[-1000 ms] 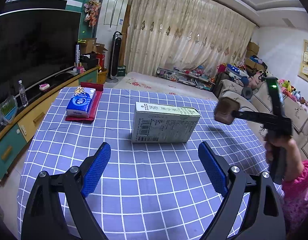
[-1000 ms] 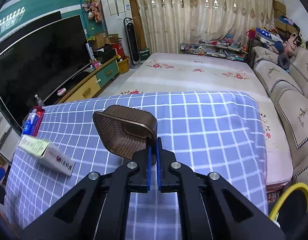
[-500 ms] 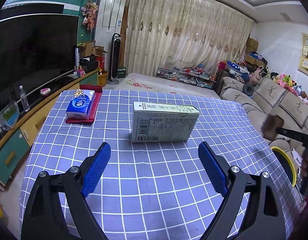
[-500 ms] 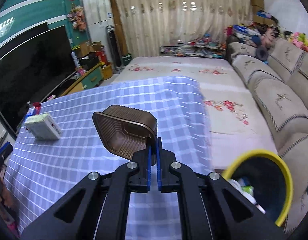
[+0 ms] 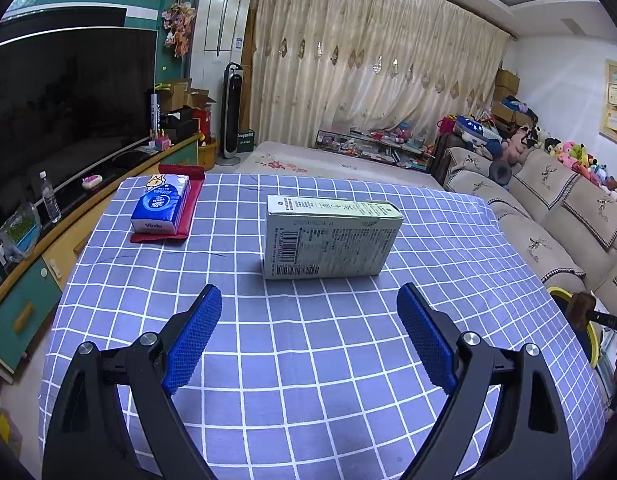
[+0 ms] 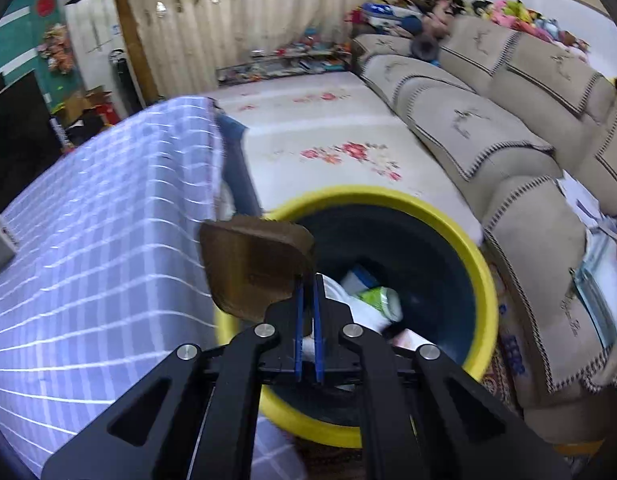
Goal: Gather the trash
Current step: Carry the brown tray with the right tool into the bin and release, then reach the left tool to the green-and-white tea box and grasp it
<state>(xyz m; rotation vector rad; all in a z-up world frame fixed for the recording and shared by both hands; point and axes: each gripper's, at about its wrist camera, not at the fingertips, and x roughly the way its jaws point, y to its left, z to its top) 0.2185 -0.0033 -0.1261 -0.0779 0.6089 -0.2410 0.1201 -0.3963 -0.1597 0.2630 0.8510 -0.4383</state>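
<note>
My right gripper (image 6: 307, 292) is shut on the rim of a brown plastic tray (image 6: 252, 264) and holds it over the near edge of a yellow-rimmed dark bin (image 6: 478, 272) with trash inside. The bin (image 5: 588, 334) and the tray (image 5: 579, 309) also show at the right edge of the left wrist view. My left gripper (image 5: 308, 332) is open and empty above the checked tablecloth (image 5: 308, 360), short of a pale green carton (image 5: 330, 236) lying on its side.
A blue tissue pack (image 5: 161, 203) lies on a red pouch (image 5: 188, 200) at the table's far left. A TV cabinet (image 5: 48, 240) runs along the left. A beige sofa (image 6: 508, 120) stands right of the bin, with a flowered floor mat (image 6: 328, 140) beyond.
My right gripper has carried the brown tray off the table's right edge and down over the bin. My left gripper has stayed in place, open.
</note>
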